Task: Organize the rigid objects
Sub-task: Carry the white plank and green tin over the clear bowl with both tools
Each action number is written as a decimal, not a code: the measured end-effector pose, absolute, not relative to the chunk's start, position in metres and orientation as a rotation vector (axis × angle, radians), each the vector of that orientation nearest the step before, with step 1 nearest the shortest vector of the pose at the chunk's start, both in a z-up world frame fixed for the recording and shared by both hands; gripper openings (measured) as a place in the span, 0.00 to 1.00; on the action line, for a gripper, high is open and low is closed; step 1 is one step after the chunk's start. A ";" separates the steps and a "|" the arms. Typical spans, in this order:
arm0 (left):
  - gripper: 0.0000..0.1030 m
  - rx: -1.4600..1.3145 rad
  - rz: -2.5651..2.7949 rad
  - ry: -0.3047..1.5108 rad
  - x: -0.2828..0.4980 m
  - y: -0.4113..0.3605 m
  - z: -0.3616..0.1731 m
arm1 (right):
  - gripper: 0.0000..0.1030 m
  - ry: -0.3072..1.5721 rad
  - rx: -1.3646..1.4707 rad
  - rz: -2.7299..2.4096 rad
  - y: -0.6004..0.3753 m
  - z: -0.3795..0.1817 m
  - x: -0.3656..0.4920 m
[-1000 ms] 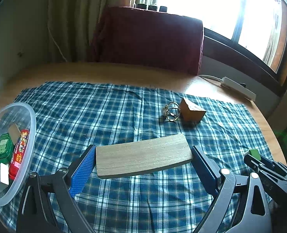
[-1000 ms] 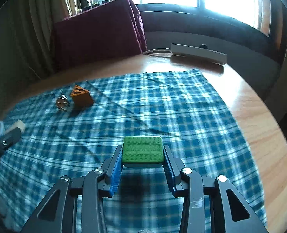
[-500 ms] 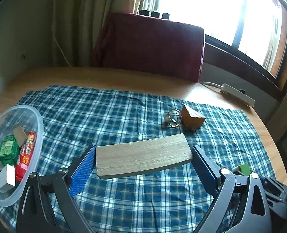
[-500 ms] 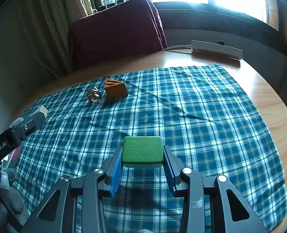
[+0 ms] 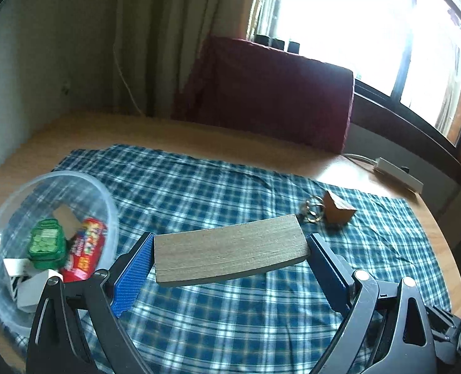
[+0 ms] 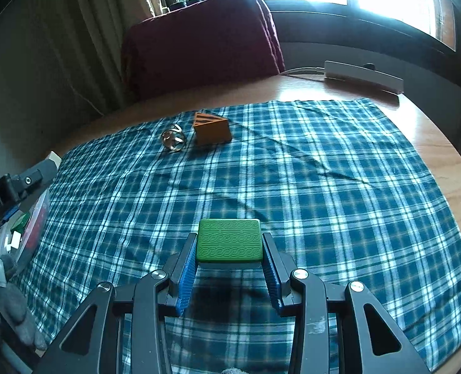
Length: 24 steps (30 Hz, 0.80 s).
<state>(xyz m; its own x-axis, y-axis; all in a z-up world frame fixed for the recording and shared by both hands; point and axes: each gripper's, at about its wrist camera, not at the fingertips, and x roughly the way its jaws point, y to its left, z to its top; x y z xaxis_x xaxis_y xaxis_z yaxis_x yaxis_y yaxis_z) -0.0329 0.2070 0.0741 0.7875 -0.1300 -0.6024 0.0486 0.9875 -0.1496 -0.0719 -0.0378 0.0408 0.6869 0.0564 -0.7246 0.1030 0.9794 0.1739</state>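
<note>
The left gripper (image 5: 230, 258) clamps a wooden board (image 5: 230, 249) across its blue pads, above the plaid cloth (image 5: 230, 318). To its left sits the clear bowl (image 5: 105, 205) of small items. The right gripper (image 6: 229, 263) grips a green box (image 6: 229, 244). Far ahead lie metal rings (image 6: 173, 138) beside a wooden wedge (image 6: 212, 128).

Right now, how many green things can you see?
2. One green patterned block is clamped in the right hand-held gripper above the checked cloth. One green box lies in the clear bowl at the left. Others could hide under the bowl's contents.
</note>
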 end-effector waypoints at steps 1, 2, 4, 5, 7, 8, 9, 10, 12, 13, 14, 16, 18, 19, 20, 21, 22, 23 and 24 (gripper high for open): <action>0.92 -0.131 -0.091 0.653 -0.034 0.210 0.075 | 0.40 0.817 0.206 -0.024 -0.036 0.040 -0.072; 0.92 -0.133 -0.082 0.644 -0.035 0.214 0.076 | 0.40 0.820 0.205 -0.022 -0.033 0.039 -0.072; 0.92 -0.134 -0.068 0.633 -0.037 0.220 0.077 | 0.40 0.825 0.203 -0.017 -0.028 0.038 -0.072; 0.92 -0.136 -0.062 0.629 -0.037 0.223 0.078 | 0.40 0.827 0.202 -0.016 -0.027 0.037 -0.071; 0.92 -0.142 -0.050 0.624 -0.038 0.231 0.078 | 0.40 0.834 0.198 -0.006 -0.023 0.036 -0.071; 0.92 -0.146 -0.044 0.621 -0.039 0.235 0.079 | 0.40 0.837 0.196 -0.004 -0.020 0.035 -0.070; 0.92 -0.150 -0.038 0.618 -0.039 0.239 0.079 | 0.40 0.839 0.194 -0.001 -0.018 0.035 -0.070; 0.92 -0.153 -0.030 0.614 -0.040 0.243 0.080 | 0.40 0.841 0.193 0.001 -0.017 0.034 -0.070; 0.92 -0.153 -0.015 0.608 -0.040 0.250 0.080 | 0.40 0.843 0.191 0.006 -0.012 0.034 -0.070; 0.92 -0.155 -0.008 0.605 -0.041 0.254 0.080 | 0.40 0.844 0.190 0.008 -0.010 0.034 -0.069; 0.92 -0.158 0.001 0.602 -0.041 0.258 0.080 | 0.40 0.844 0.189 0.012 -0.008 0.034 -0.069; 0.92 -0.163 0.021 0.596 -0.041 0.267 0.080 | 0.40 0.846 0.184 0.020 -0.003 0.034 -0.069; 0.92 -0.166 0.043 0.592 -0.042 0.276 0.079 | 0.40 0.850 0.180 0.026 0.002 0.033 -0.068; 0.92 -0.168 0.055 0.591 -0.042 0.281 0.079 | 0.40 0.851 0.179 0.028 0.003 0.033 -0.068; 0.92 -0.173 0.068 0.590 -0.042 0.287 0.079 | 0.40 0.853 0.176 0.031 0.006 0.032 -0.068; 0.92 -0.179 0.080 0.588 -0.042 0.293 0.078 | 0.40 0.854 0.176 0.032 0.007 0.032 -0.067; 0.92 -0.183 0.095 0.585 -0.042 0.299 0.078 | 0.40 0.855 0.175 0.033 0.008 0.032 -0.067; 0.92 -0.186 0.115 0.579 -0.043 0.306 0.077 | 0.40 0.856 0.173 0.033 0.010 0.031 -0.066; 0.92 -0.188 0.130 0.574 -0.044 0.312 0.076 | 0.40 0.856 0.171 0.032 0.012 0.031 -0.066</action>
